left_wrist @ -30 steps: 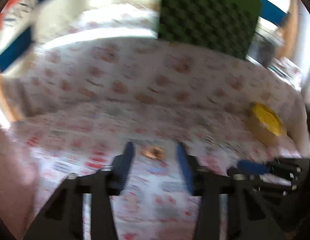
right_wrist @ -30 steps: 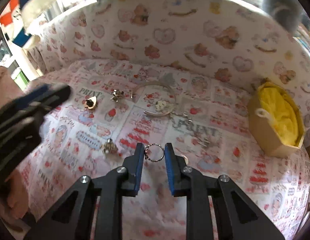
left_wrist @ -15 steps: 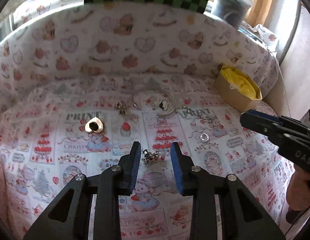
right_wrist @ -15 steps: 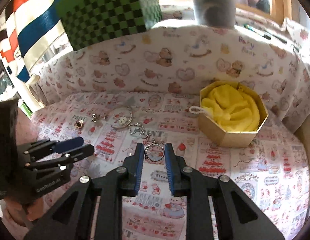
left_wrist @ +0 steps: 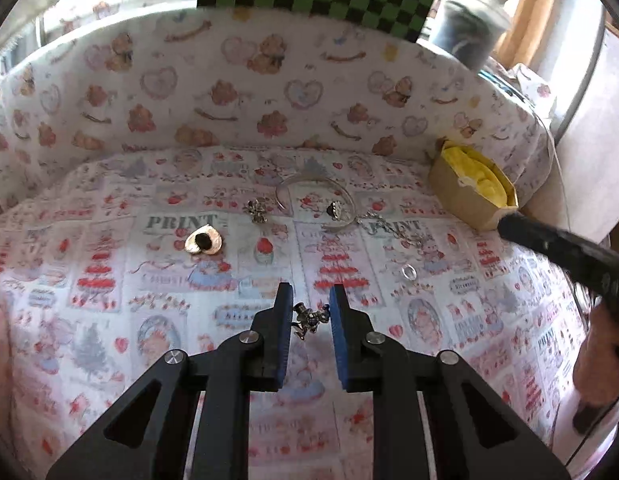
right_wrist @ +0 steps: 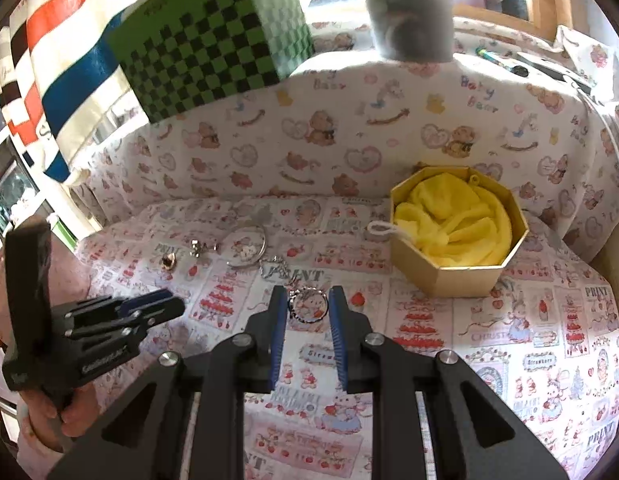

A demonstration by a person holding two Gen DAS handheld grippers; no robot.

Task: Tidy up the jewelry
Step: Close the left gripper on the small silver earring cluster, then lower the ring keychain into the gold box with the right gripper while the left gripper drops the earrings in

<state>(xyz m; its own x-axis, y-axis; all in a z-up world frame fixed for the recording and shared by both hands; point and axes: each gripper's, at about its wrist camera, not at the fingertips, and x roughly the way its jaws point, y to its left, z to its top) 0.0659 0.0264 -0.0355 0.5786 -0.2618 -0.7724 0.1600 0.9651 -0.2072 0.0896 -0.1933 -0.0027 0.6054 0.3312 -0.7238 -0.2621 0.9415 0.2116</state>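
The left hand-held gripper [left_wrist: 309,314] pinches a small charm [left_wrist: 307,318], seemingly clear of the worktop [left_wrist: 109,280]. The right hand-held gripper [right_wrist: 308,308] clamps a ring [right_wrist: 308,307]; the box [right_wrist: 449,276] sits at its two o'clock.

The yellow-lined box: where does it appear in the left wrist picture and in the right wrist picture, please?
Left wrist view: the box sits at the far right, against the bear-print backdrop, behind the right claw's dark body.
Right wrist view: the box is right of centre, beyond and to the right of the right claw, which holds a ring.
Shared landmark: the bangle, left of the box in both.
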